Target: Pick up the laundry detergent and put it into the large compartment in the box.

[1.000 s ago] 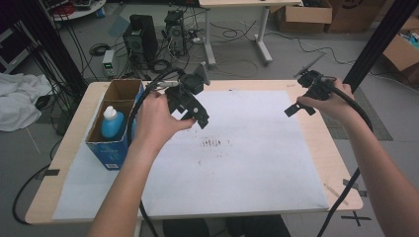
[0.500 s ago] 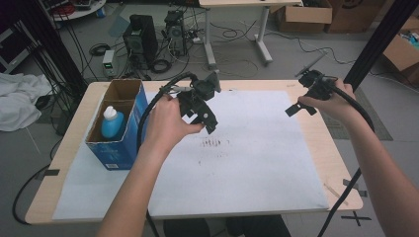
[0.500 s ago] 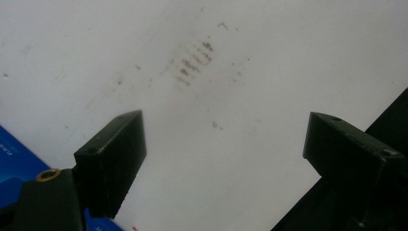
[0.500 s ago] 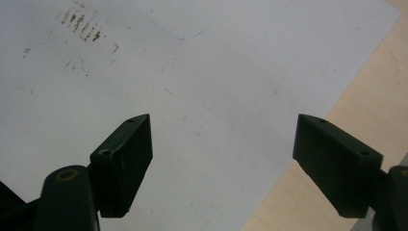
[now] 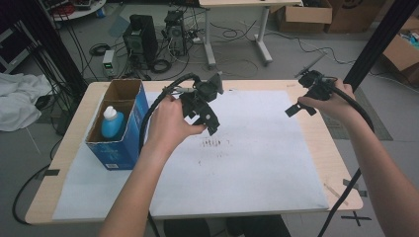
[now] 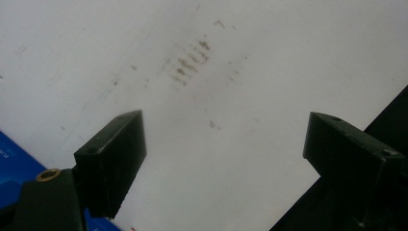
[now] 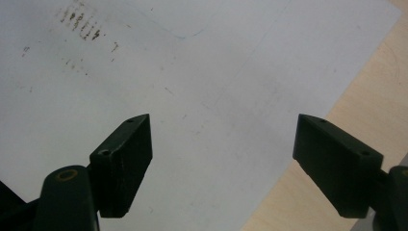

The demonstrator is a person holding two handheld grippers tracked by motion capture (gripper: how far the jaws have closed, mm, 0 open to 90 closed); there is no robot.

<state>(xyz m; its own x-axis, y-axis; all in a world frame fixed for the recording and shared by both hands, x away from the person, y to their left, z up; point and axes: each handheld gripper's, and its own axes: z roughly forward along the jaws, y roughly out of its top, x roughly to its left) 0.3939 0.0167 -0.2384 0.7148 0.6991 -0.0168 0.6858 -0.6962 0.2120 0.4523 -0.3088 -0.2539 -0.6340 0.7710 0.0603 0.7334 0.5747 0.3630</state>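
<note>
Wooden table (image 5: pixel 59 163) w/ white sheet (image 5: pixel 257 168), brown smudges (image 5: pixel 213 143) mid-sheet. Blue box (image 5: pixel 118 129) at left edge, blue bottle (image 5: pixel 111 122) inside. Left gripper (image 5: pixel 210 118) above sheet centre, jaws spread, empty. Right gripper (image 5: pixel 296 109) over far right, jaws spread, empty.

Matt white paper sheet (image 5: pixel 257 163) on pale wood table (image 5: pixel 341 163), cardboard box (image 5: pixel 118 148)

Bottle (image 5: pixel 111 123) in box (image 5: pixel 129 139), left on table (image 5: pixel 341 163).
</note>
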